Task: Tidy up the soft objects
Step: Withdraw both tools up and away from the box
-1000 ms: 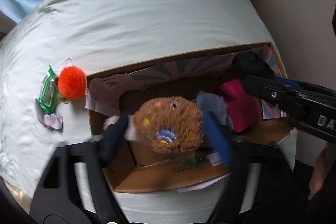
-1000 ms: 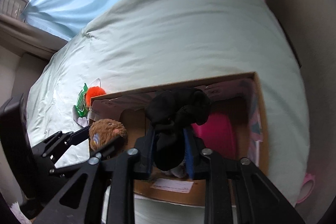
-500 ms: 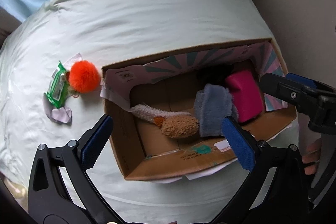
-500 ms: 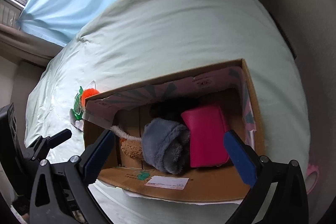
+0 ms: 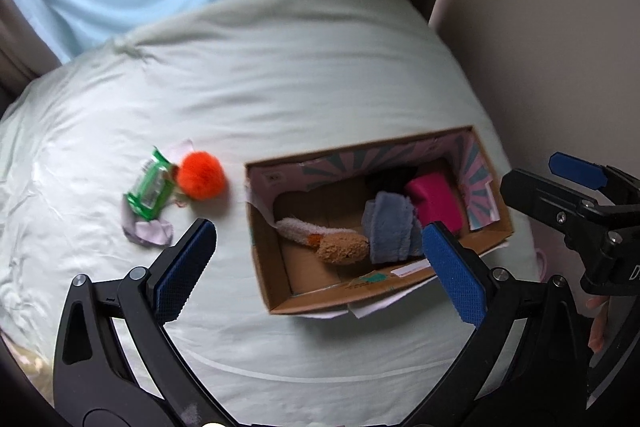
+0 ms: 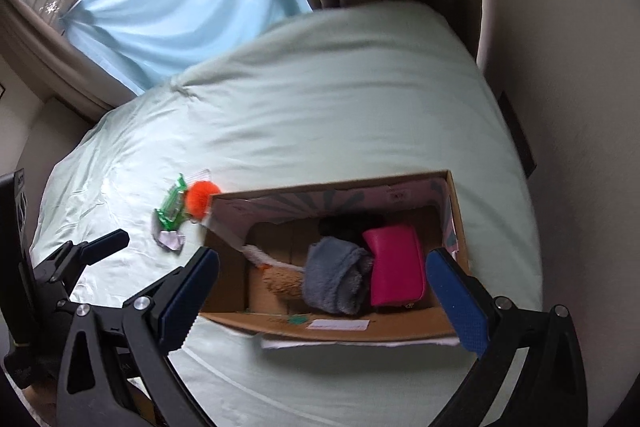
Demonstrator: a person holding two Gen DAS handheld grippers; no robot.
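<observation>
Bed (image 5: 320, 75) carrying cardboard box (image 5: 280, 291); orange pompom (image 5: 201, 175) at its 9 o'clock; both grippers' fingers spread, empty.

Left gripper (image 5: 316, 267) is held up high with jaws spread wide, nothing gripped. Right gripper (image 6: 322, 301) is held the same way, jaws wide, nothing gripped.

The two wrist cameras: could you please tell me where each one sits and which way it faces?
Left wrist: on the left gripper, above the bed, looking down at the cardboard box and orange pom-pom; own open fingers show, with the right gripper at the right edge.
Right wrist: on the right gripper, looking down into the box toward the window; the left gripper shows at left.
Shared: box, pom-pom, pink pouch.
</observation>
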